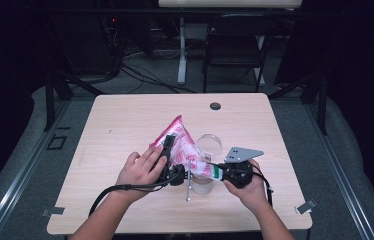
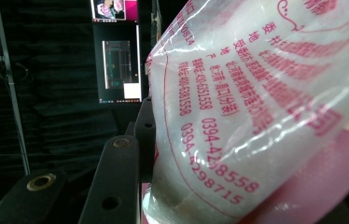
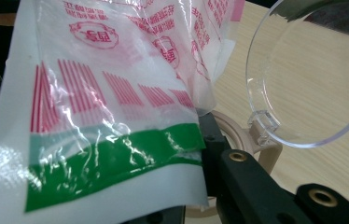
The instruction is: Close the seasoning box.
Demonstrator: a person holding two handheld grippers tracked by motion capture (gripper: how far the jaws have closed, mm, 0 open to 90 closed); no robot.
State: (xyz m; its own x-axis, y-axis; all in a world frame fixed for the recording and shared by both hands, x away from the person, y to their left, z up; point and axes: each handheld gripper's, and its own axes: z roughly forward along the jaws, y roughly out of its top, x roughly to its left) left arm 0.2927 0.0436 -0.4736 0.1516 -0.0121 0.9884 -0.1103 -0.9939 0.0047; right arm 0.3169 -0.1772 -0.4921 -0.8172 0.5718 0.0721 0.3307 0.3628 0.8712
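— Beside the clear jar (image 1: 202, 176), near the front middle of the table (image 1: 125, 120), what is being held?

— A plastic bag (image 1: 182, 145) printed in pink and red, with a green band at one end. It hangs tilted above the jar, its pink corner pointing up and away from the person, its green-banded end lowest, just over the jar's mouth.

— And the left gripper (image 1: 167, 150)?

— It sits left of the jar, jaws clenched on the bag's side; in the left gripper view the bag (image 2: 256, 107) presses right against the black jaw, white grains showing through the film.

— The right gripper (image 1: 223, 173)?

— Just right of the jar, it pinches the green-banded end. In the right gripper view that band (image 3: 112, 158) lies flat across its jaws.

— Where is the lid (image 1: 209, 145)?

— Hinged open behind the jar, standing up as a clear round disc; the right gripper view shows it (image 3: 312, 70) joined to the jar's beige rim.

— Anything else near the jar?

— A thin metal rod (image 1: 189, 180) runs just left of it; I cannot tell what it is.
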